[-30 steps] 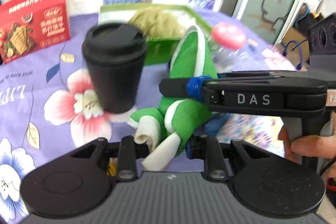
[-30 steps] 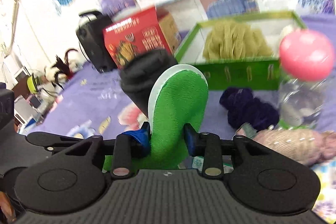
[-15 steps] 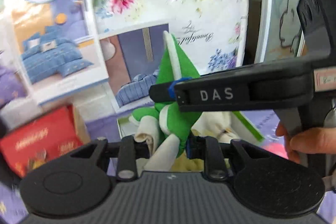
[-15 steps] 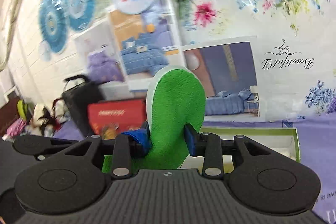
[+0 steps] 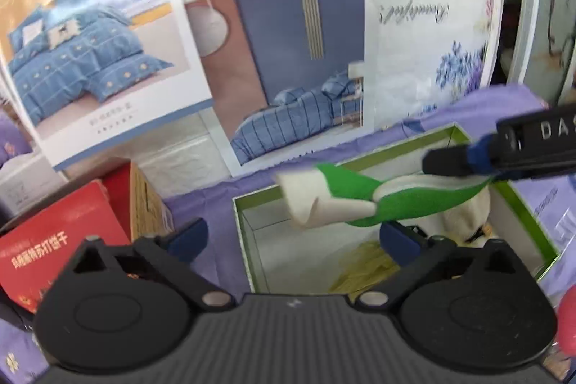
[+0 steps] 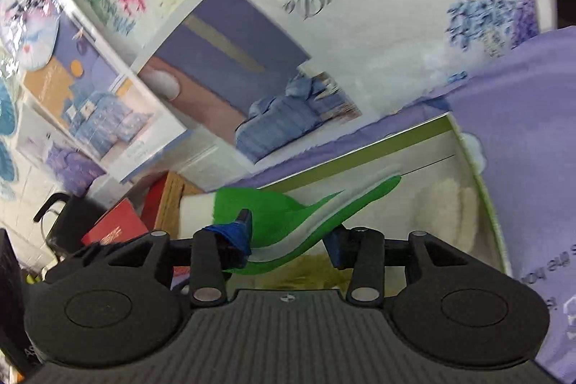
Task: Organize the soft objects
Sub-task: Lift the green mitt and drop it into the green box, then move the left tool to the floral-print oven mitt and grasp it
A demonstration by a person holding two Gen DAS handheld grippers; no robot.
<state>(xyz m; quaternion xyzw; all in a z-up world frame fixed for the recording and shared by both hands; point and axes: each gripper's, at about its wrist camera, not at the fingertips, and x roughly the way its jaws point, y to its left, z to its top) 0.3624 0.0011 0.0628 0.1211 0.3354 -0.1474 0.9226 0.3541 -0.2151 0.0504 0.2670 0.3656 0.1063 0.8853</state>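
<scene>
A pair of green and white socks (image 5: 345,189) hangs stretched sideways over the open green box (image 5: 240,215). My left gripper (image 5: 291,238) is open wide, its blue pads well clear of the socks above them. My right gripper (image 6: 286,240) reaches in from the right, and its jaws are opening. The socks (image 6: 277,211) still lie between its pads, leaning on the left one without being squeezed. In the box lie a cream soft thing (image 6: 446,204) and an olive knitted piece (image 5: 360,269).
A red carton (image 5: 54,240) stands left of the box on the purple flowered cloth (image 6: 522,117). Bedding packages (image 5: 108,42) lean against the wall behind. A pink cap (image 5: 568,322) shows at the lower right edge. A black speaker (image 6: 68,222) sits at far left.
Both grippers carried the socks up from beside the black cup and over the green box. The left jaws have sprung wide and let go; the right jaws have parted and the socks tip sideways.
</scene>
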